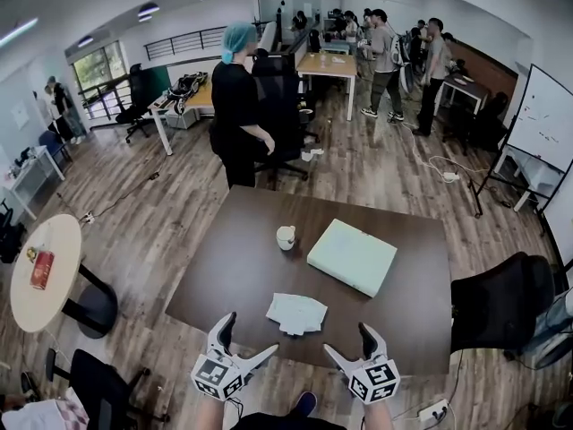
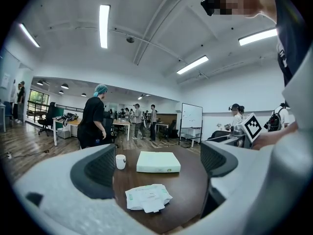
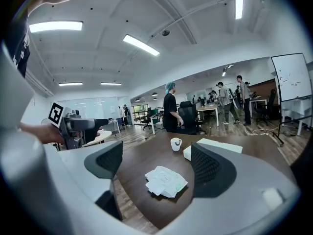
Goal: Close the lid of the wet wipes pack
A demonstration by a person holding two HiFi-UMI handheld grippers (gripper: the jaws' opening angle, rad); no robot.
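The wet wipes pack (image 1: 296,313) is white and crumpled. It lies flat on the dark brown table (image 1: 224,276), close to the near edge. It shows again in the left gripper view (image 2: 148,197) and the right gripper view (image 3: 166,181). How its lid stands is too small to tell. My left gripper (image 1: 249,337) hovers at the table's near edge, left of the pack, open and empty. On the pack's other side my right gripper (image 1: 347,339) is open too and holds nothing. Both point level across the table, short of the pack.
A white cup (image 1: 286,237) and a flat pale green box (image 1: 352,256) sit further back on the table. A person in black (image 1: 235,106) stands beyond the far edge by an office chair. A black chair (image 1: 501,303) is at the right, a round table (image 1: 40,271) at the left.
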